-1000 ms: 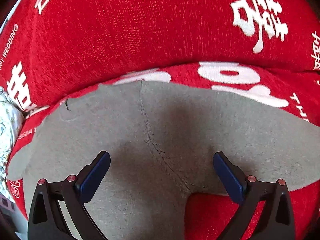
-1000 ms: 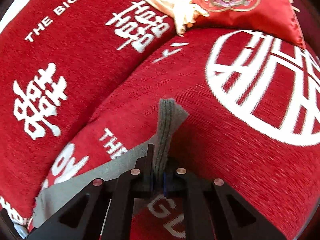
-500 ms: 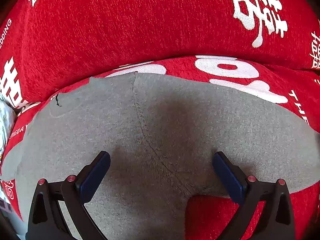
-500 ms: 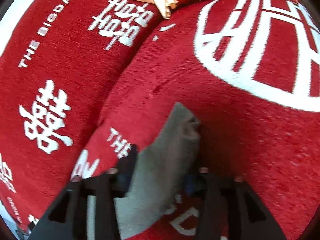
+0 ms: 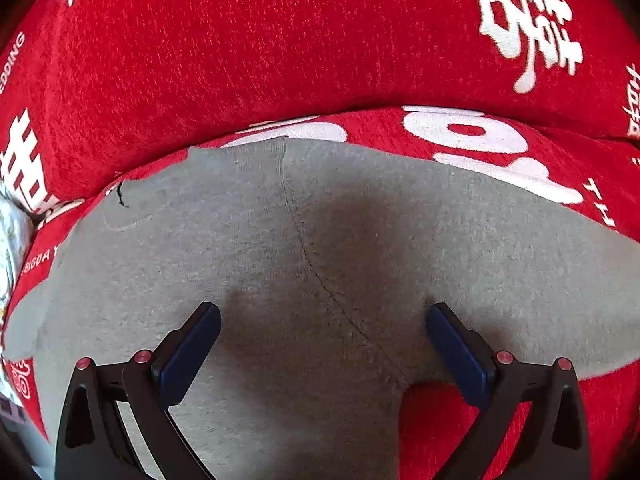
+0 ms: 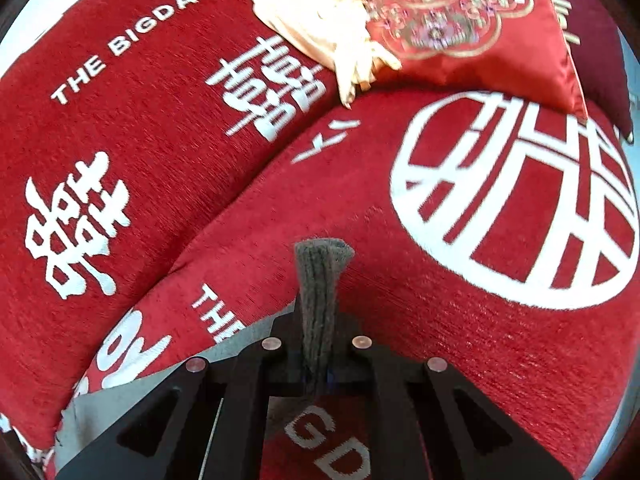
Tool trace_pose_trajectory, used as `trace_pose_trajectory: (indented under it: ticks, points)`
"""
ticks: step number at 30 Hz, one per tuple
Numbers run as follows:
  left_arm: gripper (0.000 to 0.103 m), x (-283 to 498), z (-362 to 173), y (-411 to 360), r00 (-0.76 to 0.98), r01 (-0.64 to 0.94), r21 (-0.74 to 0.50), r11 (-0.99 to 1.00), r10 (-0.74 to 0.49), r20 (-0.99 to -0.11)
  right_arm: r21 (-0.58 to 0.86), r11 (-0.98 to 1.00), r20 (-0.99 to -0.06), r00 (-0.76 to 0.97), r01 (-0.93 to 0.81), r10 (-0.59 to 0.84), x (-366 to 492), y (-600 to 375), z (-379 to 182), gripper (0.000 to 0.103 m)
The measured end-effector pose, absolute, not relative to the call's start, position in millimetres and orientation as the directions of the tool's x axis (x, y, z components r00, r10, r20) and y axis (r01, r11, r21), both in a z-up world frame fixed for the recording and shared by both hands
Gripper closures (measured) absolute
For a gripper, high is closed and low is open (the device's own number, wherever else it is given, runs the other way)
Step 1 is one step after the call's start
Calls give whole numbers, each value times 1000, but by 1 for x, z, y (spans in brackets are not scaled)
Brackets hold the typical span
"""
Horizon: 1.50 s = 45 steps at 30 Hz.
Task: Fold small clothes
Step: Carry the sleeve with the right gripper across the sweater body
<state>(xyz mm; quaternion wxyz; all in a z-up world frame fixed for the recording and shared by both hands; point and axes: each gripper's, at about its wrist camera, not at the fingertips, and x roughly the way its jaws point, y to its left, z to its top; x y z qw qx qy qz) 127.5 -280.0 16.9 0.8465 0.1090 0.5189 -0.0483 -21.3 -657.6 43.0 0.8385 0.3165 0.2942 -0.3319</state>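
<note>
Small grey knit trousers [image 5: 320, 248] lie spread flat on the red sofa seat [image 5: 500, 132] in the left wrist view. My left gripper [image 5: 322, 344] is open, its blue pads [image 5: 192, 354] just above the cloth near the crotch seam, empty. My right gripper [image 6: 316, 344] is shut on the ribbed end of a trouser leg [image 6: 320, 276], which sticks up between the fingers. The rest of the grey cloth [image 6: 132, 392] trails to the lower left in the right wrist view.
The sofa's red backrest [image 5: 280, 48] with white characters rises behind the garment. A red embroidered cushion [image 6: 472, 28] and a cream cloth [image 6: 320, 20] lie at the far end of the seat. A pale floral fabric [image 5: 12, 240] shows at the left edge.
The right gripper swung over the seat with the trouser leg end held between its fingers and came back to a similar pose. The left gripper moved slightly forward over the cloth, still open.
</note>
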Motion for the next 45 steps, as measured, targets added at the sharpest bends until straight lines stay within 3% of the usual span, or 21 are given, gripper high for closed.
trace_pose_trajectory:
  ticks: [4, 9, 18, 24, 29, 34, 45]
  points:
    - [0, 112, 33, -253, 479, 211, 67, 975, -43, -877, 435, 578, -662, 680, 690, -314, -30, -660, 55, 97]
    - [0, 99, 37, -196, 485, 181, 63, 982, -33, -874, 420, 611, -644, 695, 671, -320, -38, -643, 66, 97]
    - [0, 85, 36, -84, 476, 136, 53, 989, -18, -879, 438, 623, -701, 680, 648, -214, -9, -602, 67, 97]
    - [0, 87, 32, -9, 478, 72, -52, 996, -80, -875, 378, 672, -759, 629, 637, -170, 24, -567, 91, 97]
    - [0, 84, 8, 27, 502, 87, -32, 996, -71, -862, 347, 716, -757, 631, 606, -167, 36, -524, 121, 97]
    - [0, 80, 20, 38, 517, 116, -51, 992, -104, -850, 254, 744, -782, 584, 618, -218, 47, -485, 129, 97]
    - [0, 87, 20, 88, 485, 30, -247, 969, -230, -844, 223, 807, -752, 623, 546, -213, 84, -380, 148, 97]
